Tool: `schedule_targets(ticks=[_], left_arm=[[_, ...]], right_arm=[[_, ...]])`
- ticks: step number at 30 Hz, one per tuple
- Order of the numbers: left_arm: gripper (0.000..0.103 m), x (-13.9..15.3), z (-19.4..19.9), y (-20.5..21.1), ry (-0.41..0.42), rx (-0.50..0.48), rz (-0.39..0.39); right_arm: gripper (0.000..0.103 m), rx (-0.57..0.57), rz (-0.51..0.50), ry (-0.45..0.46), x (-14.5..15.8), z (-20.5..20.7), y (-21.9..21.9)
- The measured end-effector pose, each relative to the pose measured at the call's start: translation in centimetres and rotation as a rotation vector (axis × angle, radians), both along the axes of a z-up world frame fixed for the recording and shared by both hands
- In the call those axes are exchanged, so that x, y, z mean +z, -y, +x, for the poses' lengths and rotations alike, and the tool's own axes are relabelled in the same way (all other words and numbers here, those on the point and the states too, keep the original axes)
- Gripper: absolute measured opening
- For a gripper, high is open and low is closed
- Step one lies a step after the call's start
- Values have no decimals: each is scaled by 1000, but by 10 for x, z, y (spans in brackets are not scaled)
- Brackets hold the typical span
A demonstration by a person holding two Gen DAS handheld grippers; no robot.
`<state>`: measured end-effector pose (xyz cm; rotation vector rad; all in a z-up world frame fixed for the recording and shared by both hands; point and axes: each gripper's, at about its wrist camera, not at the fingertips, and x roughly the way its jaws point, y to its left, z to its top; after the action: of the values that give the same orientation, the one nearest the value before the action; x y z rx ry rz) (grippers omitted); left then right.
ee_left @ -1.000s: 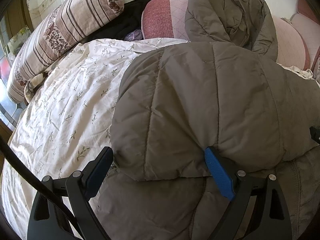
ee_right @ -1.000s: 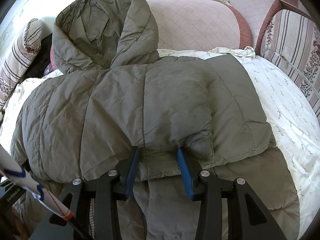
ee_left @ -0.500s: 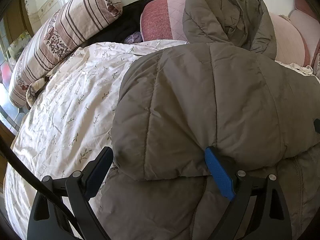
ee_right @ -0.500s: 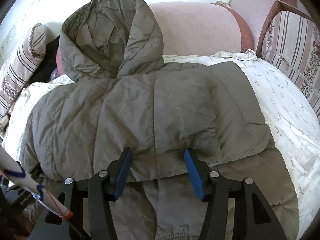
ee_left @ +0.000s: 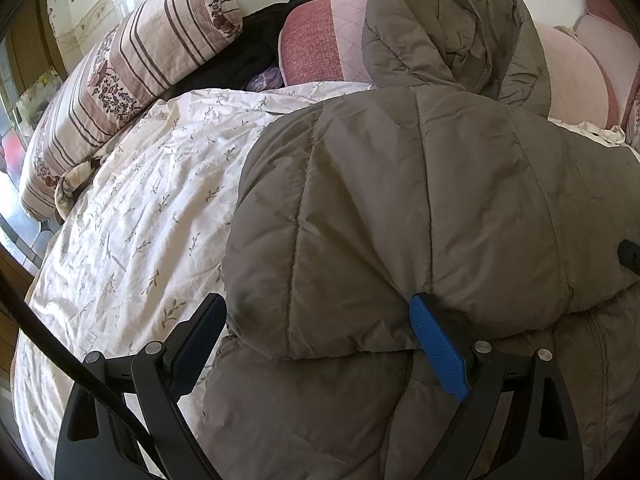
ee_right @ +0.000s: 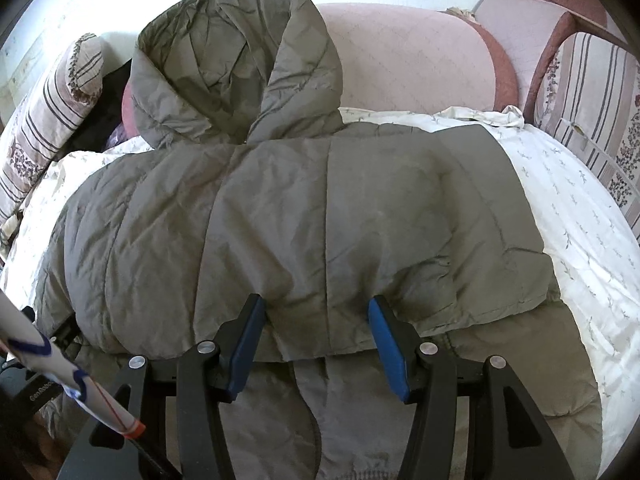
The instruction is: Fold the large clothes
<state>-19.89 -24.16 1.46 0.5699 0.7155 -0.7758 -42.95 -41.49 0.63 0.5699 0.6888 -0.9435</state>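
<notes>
A grey-green quilted jacket (ee_right: 320,216) is lying on the bed, spread over a white sheet (ee_left: 132,216) printed with small leafy sprigs. Its upper part is folded down over its lower part, so a puffy folded edge is running across in front of both tools, and the lower layer is showing beneath that edge. The hood (ee_right: 236,60) is standing up against a pink quilted cushion (ee_right: 412,56) at the head of the bed.

The left tool (ee_left: 320,344) is sitting at the left end of the folded edge with its 2 fingers spread wide; the jacket's bulging corner is lying between them, with the blue pad touching the fold on 1 side and the dark finger standing just beside the fabric on the other, so it is gripping nothing.

The right tool (ee_right: 320,340) is resting at the middle of the folded edge. Its fingers have just been opening, and they are now standing about halfway apart with the fold's edge between them, the pads only brushing the cloth.

A striped bolster (ee_left: 132,68) is lying along the bed's left side.
</notes>
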Motion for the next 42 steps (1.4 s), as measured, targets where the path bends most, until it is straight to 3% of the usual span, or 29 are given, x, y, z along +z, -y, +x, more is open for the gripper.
schedule_targets(ticks=[5,12,13,14,15,19,24,35,42], left_arm=[[92,5,-2,-2,-1,-2,-7],[92,29,-1,-12,-62,-7,-112],[92,29,-3,-13,-66,-15,-119],[92,29,-4,-11,-69,-23,-116],[92,26,-6,-10,-76,-30,-109],[92,11,-10,-2,-109,-43,-75],[92,2,-14,3,-80,-57,-33],[92,25,-30,-12,-140,-72,-86],[92,9,-64,-30,-178,-48,-10]], right_arm=[[59,-6,0,40,11,-6,-1],[59,-48,-17,93,28,-27,4],[54,-50,-13,97,29,-28,5],[43,-48,-4,104,27,-30,7],[40,-45,6,103,26,-30,8],[40,-37,49,91,12,-26,13],[40,-30,59,48,-1,-19,12],[40,5,82,77,20,-27,-18],[40,17,130,22,3,-45,-53]])
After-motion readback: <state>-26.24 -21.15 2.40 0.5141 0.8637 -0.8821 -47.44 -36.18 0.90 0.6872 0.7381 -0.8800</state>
